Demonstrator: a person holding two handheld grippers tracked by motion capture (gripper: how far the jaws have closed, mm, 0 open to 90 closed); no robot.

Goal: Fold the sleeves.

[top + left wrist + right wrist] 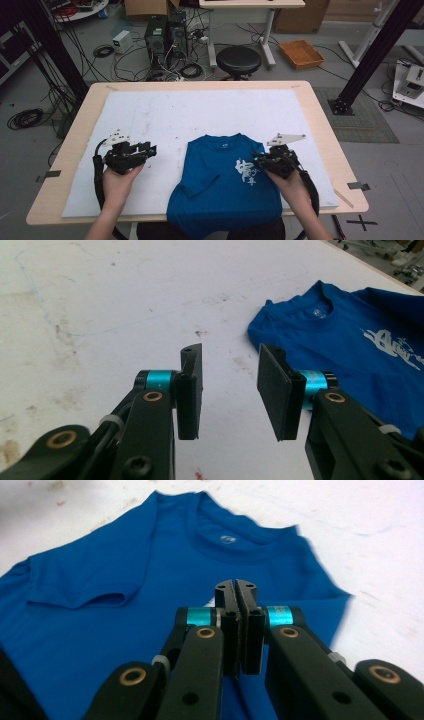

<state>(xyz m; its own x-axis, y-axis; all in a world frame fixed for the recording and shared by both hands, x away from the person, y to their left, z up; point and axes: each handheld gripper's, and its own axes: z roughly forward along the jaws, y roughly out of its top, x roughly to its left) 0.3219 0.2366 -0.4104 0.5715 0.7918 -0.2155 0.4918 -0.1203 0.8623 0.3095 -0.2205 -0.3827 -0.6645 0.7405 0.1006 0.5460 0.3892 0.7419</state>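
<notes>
Your right gripper (239, 625), jaws pressed together, seemingly on a thin pinch of cloth, hovers over the blue T-shirt (220, 185) lying at the table's near edge, while your left gripper (230, 390) waits spread beside it; tug one-handed and the shirt could bunch or slide off.

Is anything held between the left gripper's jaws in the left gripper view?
No: the left gripper stands open over the bare white table cover, with the blue T-shirt lying off to one side.
</notes>
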